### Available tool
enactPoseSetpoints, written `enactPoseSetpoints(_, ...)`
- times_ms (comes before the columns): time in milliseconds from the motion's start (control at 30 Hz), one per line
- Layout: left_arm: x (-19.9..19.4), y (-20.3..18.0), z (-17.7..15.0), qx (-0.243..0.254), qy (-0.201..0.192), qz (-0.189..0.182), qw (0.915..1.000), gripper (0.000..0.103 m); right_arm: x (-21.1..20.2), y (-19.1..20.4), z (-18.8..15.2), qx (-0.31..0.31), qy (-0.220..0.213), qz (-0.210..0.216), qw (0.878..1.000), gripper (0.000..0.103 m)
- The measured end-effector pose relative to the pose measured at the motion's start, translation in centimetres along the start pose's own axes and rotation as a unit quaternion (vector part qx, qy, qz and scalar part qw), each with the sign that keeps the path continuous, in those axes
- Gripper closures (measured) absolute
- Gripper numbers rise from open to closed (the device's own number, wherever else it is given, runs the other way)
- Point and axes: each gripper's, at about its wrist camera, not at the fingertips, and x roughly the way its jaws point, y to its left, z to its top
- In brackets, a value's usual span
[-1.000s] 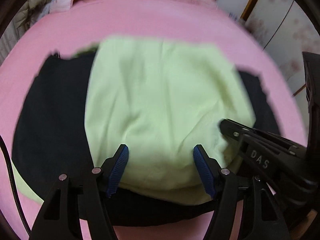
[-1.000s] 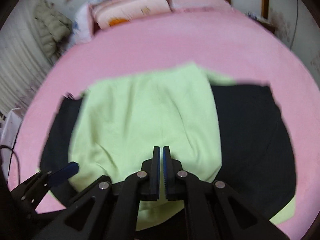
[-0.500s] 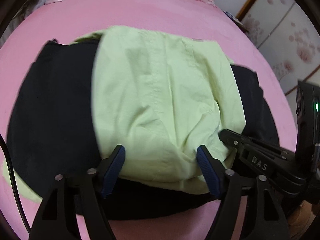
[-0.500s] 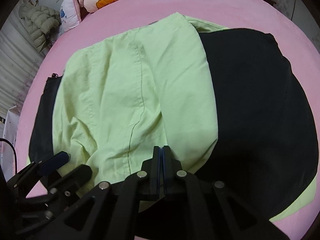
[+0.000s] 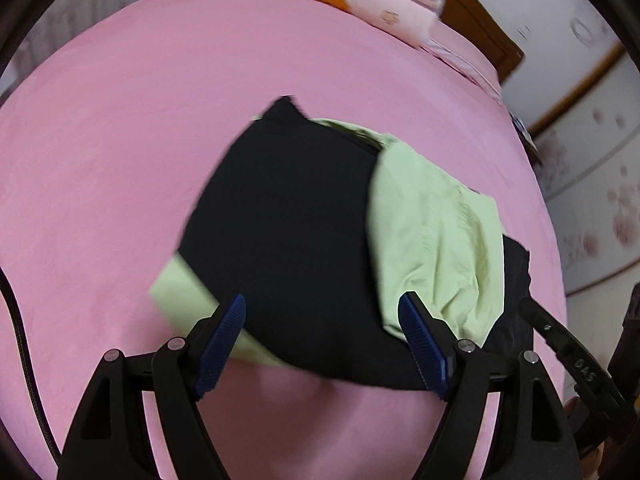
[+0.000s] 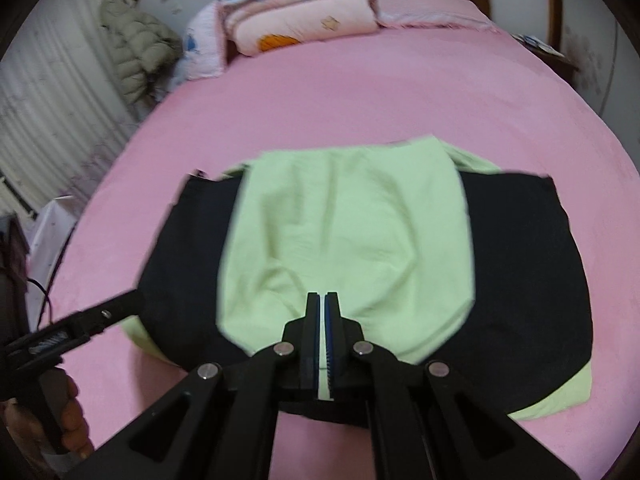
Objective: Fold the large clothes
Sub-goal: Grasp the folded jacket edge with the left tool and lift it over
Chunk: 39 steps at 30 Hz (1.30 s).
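Note:
A large garment, black outside (image 5: pixel 288 232) with a light green lining (image 5: pixel 436 240), lies part folded on the pink bed. In the right wrist view the green panel (image 6: pixel 352 240) lies over the black cloth (image 6: pixel 528 264). My left gripper (image 5: pixel 322 320) is open and empty, its blue pads over the garment's near left edge. My right gripper (image 6: pixel 323 312) is shut with its tips over the near edge of the green panel; whether it pinches cloth is not clear. The right gripper also shows in the left wrist view (image 5: pixel 560 344), and the left one in the right wrist view (image 6: pixel 100 316).
The pink bed sheet (image 6: pixel 360 100) spreads all around the garment. Folded quilts and pillows (image 6: pixel 296 20) lie at the headboard. A grey puffer jacket (image 6: pixel 136 56) hangs at the far left wall. A cable (image 5: pixel 24 352) runs by the left gripper.
My left gripper has swung left, from the green panel to the garment's black left part. The right gripper has drawn back from the garment and stays shut.

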Motion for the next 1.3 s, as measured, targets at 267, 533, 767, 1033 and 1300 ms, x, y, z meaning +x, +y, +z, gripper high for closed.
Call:
enactPoseSetpoints(267, 2.0, 5.4, -3.3, -0.094, 0.026, -0.057, 0.9936, 0.025, -0.4, 3.9, -0.6, -0.027, -0.016, 0.02, 0.999, 0.101)
enactPoseSetpoints(533, 7.7, 9.1, -5.4, -0.202, 0.005, -0.155, 0.9669, 0.025, 1.3, 4.3, -2.4, -0.009, 0.007, 0.027, 1.0, 0.101)
enactPoseSetpoints(767, 10.7, 8.6, -2.3, -0.194, -0.04, -0.172, 0.9649, 0.025, 2.0, 3.3, -3.4, 0.007, 0.007, 0.024, 1.0, 0.101)
enactPoseSetpoints(1033, 11.4, 7.1, 0.5, -0.174, -0.038, -0.147, 0.9729, 0.087, 2.5, 1.4, -3.8, 0.028, -0.001, -0.016, 0.999, 0.101)
enactPoseSetpoints(1300, 6.2, 0.2, 2.0, -0.016, -0.107, -0.125, 0.9863, 0.094, 5.1, -0.2, -2.9, -0.008, -0.024, -0.063, 0.998, 0.101)
